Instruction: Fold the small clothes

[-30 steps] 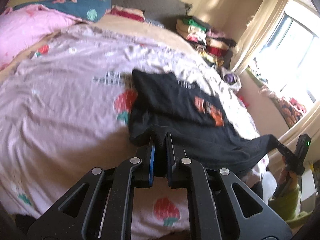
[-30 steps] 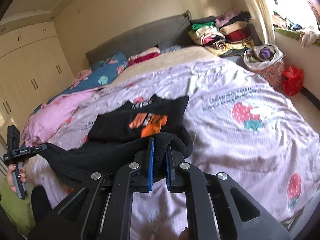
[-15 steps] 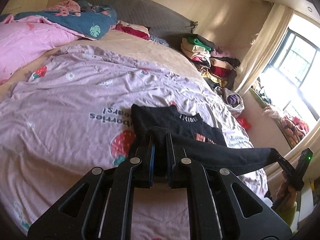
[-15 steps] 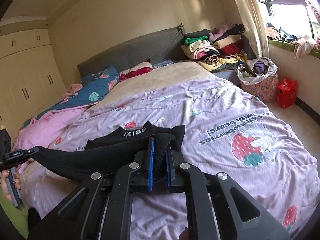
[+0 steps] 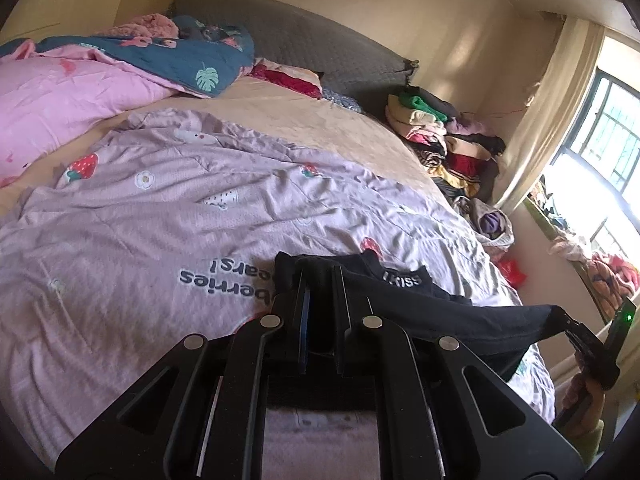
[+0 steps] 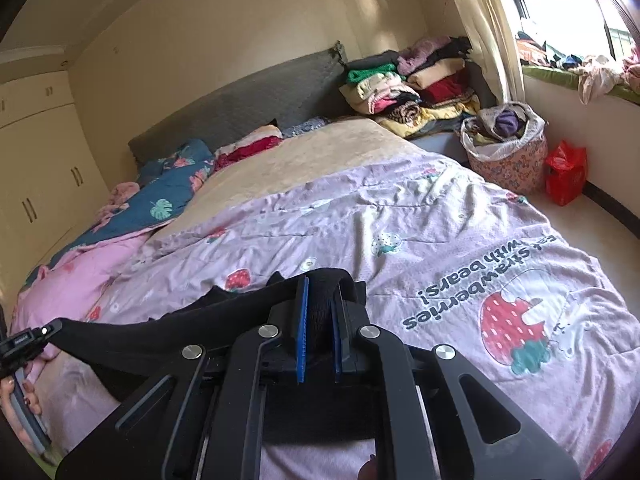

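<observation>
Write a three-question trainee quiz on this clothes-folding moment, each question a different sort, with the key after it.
1. True or false: the left tool and the right tool are both shut on the black shirt.
2. Multiple choice: what does the shirt's far end rest on? A) the lilac strawberry quilt B) the pink duvet C) the floor.
3. Fill in: the pile of folded clothes sits beside the grey ______.

Key
1. True: the hem hangs stretched between the two.
2. A.
3. Headboard.
</observation>
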